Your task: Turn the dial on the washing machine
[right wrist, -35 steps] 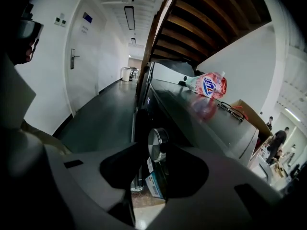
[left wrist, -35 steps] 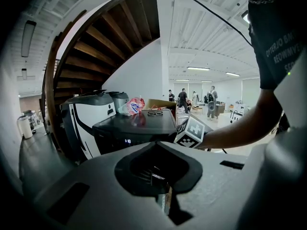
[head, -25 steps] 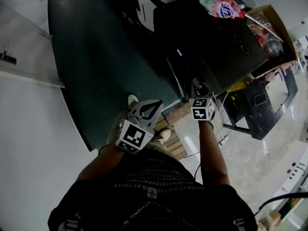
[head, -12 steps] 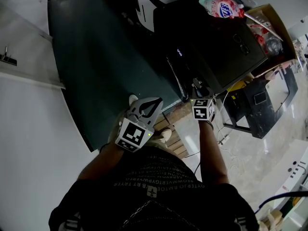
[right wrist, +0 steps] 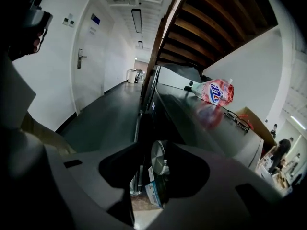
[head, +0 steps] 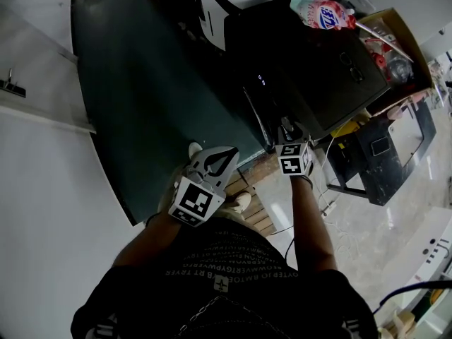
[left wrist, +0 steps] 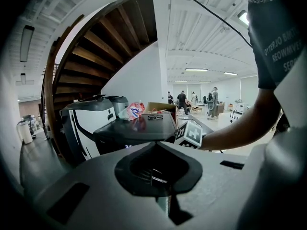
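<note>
- On the washing machine (head: 318, 55) front, the dial (right wrist: 158, 158) sits between the right gripper (right wrist: 160, 150) jaws, which have just been closing; contact unclear.
- Left gripper (left wrist: 154, 145): closed, empty.
- Dial: rigid, smooth metal, likely slippery; pinch the rim.

Little can be read with certainty. Pale capital lettering runs in several lines across the dark shirt (head: 224, 270); on its sleeve (left wrist: 283, 47) fragments resembling "OTTER" and "REOWN" are seen, but no whole word can be made out. A blue logo in slanted letters is carried by the pink pouch (head: 321, 13) at the far edge of the washing machine (head: 311, 62) top, too blurred to be named. Small lit characters on the display (head: 261, 78) are not legible. A blue-and-white sticker (right wrist: 152, 191) is seen under the dial (right wrist: 158, 158), and a blue plate (right wrist: 95, 19) is fixed on the wall; neither can be read.
</note>
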Demonstrator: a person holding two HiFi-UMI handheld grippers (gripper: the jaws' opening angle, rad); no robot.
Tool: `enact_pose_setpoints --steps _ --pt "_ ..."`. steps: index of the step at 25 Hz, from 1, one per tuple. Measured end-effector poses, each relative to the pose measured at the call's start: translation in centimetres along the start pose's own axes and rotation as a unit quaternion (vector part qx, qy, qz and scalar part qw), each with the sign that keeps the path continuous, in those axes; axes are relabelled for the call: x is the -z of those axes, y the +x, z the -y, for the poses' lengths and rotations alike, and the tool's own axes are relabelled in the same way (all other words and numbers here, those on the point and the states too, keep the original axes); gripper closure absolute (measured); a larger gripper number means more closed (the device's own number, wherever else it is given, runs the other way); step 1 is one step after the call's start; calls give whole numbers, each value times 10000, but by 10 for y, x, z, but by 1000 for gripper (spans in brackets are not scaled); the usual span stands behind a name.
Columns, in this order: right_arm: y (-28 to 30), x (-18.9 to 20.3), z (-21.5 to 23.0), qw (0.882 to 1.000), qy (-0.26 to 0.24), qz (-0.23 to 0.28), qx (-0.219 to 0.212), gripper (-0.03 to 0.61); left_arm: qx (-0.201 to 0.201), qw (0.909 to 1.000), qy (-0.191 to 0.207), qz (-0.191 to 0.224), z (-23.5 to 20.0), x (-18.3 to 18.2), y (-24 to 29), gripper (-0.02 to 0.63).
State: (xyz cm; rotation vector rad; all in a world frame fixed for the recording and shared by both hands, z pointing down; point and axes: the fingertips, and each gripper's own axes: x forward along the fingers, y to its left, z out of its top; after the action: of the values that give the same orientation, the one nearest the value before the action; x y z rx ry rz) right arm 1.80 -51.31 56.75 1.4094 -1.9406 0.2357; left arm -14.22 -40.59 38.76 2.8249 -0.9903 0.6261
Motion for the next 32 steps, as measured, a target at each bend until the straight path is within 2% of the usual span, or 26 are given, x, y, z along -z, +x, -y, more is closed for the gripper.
enact_pose_setpoints --steps 8,13,15,23,28,32 --pt "-7 19 2 9993 319 -211 4 420 -51 10000 -19 21 2 -1 -8 611" --pt "-9 -1 0 9999 46 127 51 407 -38 10000 5 22 7 -2 -10 611" --pt "-5 -2 -2 9999 -47 97 6 404 -27 10000 6 33 10 -2 -10 611" --pt "-6 18 0 9997 130 -208 13 406 -78 10000 -27 26 12 1 -16 611" --pt "-7 24 -1 9996 177 -230 -65 392 -49 10000 5 41 18 -1 -15 611" --pt "-9 9 -1 9999 99 -1 -71 388 -48 10000 43 43 21 -2 -17 611"
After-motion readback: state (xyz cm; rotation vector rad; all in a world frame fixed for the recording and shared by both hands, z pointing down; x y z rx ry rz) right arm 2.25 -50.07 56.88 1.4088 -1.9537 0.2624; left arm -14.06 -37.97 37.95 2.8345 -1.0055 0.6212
